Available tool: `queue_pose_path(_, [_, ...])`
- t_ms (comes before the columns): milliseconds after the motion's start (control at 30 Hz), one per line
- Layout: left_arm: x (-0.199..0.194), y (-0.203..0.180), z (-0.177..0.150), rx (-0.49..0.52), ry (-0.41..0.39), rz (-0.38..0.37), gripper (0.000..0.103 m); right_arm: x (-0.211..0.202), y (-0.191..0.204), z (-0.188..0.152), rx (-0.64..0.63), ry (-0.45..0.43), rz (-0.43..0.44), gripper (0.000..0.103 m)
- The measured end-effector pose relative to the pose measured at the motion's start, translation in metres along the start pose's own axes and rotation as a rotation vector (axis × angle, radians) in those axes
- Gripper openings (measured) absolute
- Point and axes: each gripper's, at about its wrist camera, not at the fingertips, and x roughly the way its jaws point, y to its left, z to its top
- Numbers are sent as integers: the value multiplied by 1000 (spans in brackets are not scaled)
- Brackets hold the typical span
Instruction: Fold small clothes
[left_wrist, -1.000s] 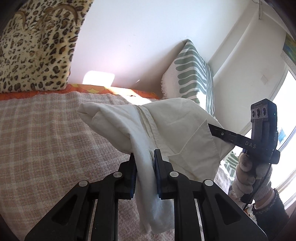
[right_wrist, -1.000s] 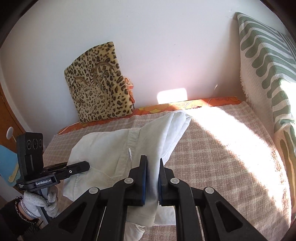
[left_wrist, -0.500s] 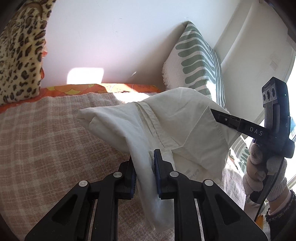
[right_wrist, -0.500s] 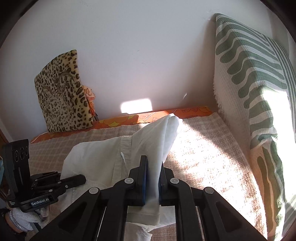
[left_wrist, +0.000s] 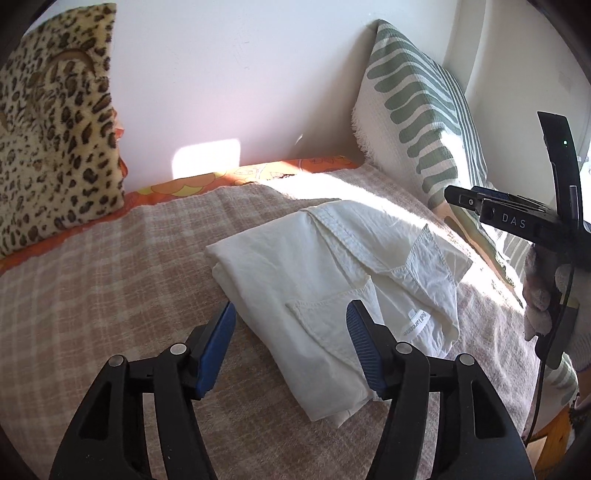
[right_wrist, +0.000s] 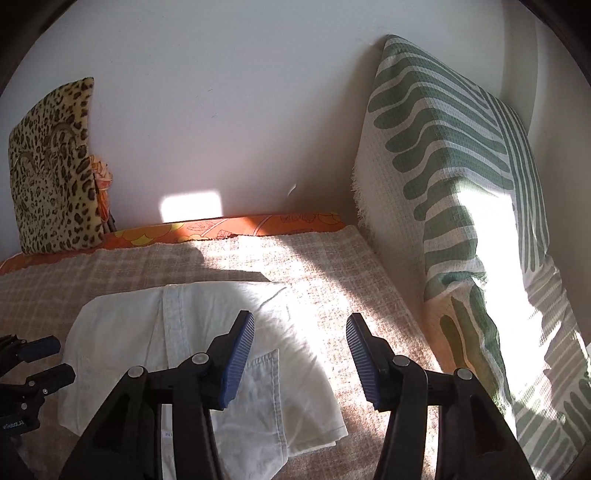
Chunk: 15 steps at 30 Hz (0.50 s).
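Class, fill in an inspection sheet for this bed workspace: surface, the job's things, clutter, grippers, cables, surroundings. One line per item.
Surface: checked blanket on the bed, part sunlit.
Job's things: white garment lying folded on the blanket, pocket facing up.
Clutter: nothing seen.
Grippers: left gripper and right gripper both opening, pads clear of the garment.
Cables: a black cable hangs below the right gripper's handle.
Surroundings: leopard cushion and green striped pillow against the white wall; orange sheet at the bed's edge.

Both grippers are black plastic with ribbed blue pads and silver pivot screws. The right gripper (left_wrist: 513, 218) reads "DAS"; a knitted glove (left_wrist: 543, 291) wraps its handle.
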Motion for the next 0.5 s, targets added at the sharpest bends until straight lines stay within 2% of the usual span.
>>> queue_pose_path(200, [-47, -9, -2, 60, -75, -17, 67, -41, 15, 0, 10, -41, 38, 73])
queue_pose_path(333, [-82, -9, -8, 76, -122, -29, 75, -73, 27, -5, 21, -70, 60, 84])
queue_pose_path(500, [-120, -5, -23, 86, -160, -53, 79, -112, 46, -25, 24, -100, 66, 91])
